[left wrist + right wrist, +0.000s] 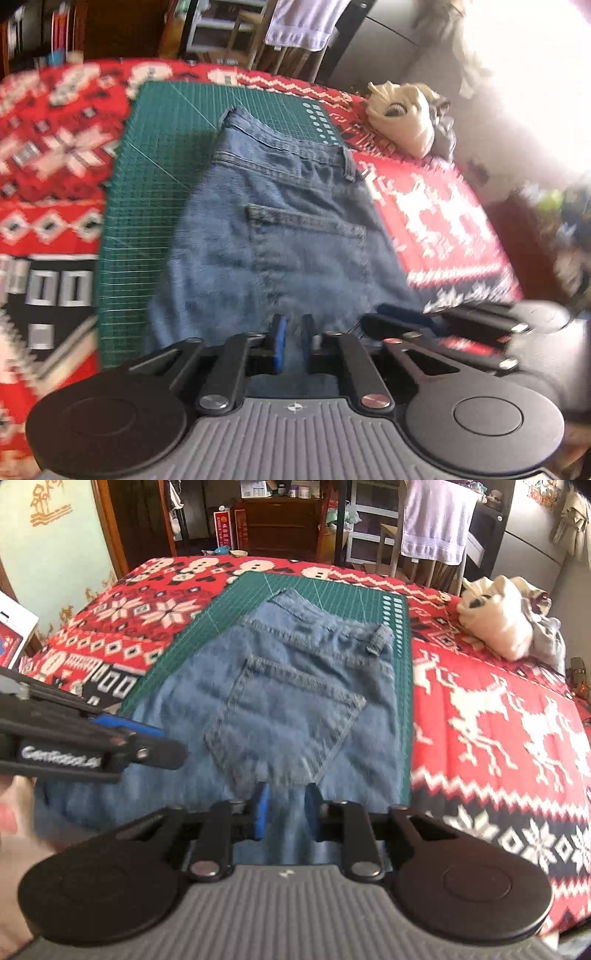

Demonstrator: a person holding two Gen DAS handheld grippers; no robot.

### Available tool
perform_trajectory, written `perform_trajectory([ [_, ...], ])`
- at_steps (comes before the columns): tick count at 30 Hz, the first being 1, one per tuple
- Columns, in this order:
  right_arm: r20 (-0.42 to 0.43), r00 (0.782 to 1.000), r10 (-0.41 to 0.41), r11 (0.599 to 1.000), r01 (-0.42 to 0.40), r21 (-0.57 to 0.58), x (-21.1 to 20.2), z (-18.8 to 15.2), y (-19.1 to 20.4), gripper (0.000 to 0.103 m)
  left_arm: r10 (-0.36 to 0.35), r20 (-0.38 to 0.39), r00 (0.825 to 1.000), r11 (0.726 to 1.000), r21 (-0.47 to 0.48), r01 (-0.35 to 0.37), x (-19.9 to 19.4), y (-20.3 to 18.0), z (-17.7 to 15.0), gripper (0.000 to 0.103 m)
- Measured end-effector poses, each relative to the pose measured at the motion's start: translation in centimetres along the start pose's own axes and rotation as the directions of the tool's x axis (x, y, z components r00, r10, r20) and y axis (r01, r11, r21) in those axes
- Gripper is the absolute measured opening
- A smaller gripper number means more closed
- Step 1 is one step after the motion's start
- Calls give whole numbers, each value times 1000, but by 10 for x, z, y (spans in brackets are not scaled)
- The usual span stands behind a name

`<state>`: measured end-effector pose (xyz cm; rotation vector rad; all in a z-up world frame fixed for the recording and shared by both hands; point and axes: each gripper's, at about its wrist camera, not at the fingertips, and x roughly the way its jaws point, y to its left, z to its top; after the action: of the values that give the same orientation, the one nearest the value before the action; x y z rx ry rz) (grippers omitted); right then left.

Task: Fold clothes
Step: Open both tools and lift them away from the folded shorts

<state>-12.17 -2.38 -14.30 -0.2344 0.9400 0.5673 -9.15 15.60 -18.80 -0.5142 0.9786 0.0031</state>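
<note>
Jeans (pixel 280 709) lay blue, faded, back pocket up on green cutting mat (pixel 229 602). Pinched at near edge by left gripper (pixel 293 345) and right gripper (pixel 286 814). Read "GenRobot.AI" on left gripper.

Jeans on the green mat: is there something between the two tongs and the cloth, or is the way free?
Nothing visible blocks them. The left tongs and right tongs are already at the near edge of the jeans, denim showing between their fingers. The clothes pile lies far off the mat.
</note>
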Motion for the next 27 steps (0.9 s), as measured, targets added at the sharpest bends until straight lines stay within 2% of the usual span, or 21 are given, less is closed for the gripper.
perform_trajectory([
  [2,7,1000,4,1000,-4,14,9,10,0,12,-20,-10,1000,999,-36,19,10,5,4,5],
  [4,15,1000,3,1000,-4,25,19,19,1,8,-15,-34,999,999,-46,14,17,8,2,5],
  [7,3,1000,25,999,-25,41,34,21,2,7,-7,-66,998,999,-51,4,24,11,-4,5],
  [13,-22,1000,16,1000,-17,-14,30,-6,10,8,-3,-98,995,999,-35,0,12,16,-15,5],
  [18,-61,998,28,1000,-28,13,12,-22,-1,8,16,-93,996,1000,-1,-16,-5,17,-23,6],
  [19,-61,998,32,999,-30,23,6,-24,-4,9,28,-93,995,1000,11,-27,-7,17,-24,11],
  [20,-57,998,29,999,-27,28,2,-24,-6,11,43,-94,995,999,21,-41,-8,17,-25,20],
  [22,-56,998,21,999,-19,38,-3,-24,-10,31,74,-96,993,997,45,-70,-8,15,-26,30],
  [24,-69,998,14,999,-11,50,-2,-24,-15,35,102,-95,990,993,75,-95,-8,12,-28,34],
  [26,-79,997,-2,999,5,45,0,-23,-16,38,133,-84,988,984,127,-122,-11,4,-31,50],
  [27,-84,996,-10,999,14,41,1,-22,-17,44,147,-75,986,979,152,-134,-12,0,-33,55],
])
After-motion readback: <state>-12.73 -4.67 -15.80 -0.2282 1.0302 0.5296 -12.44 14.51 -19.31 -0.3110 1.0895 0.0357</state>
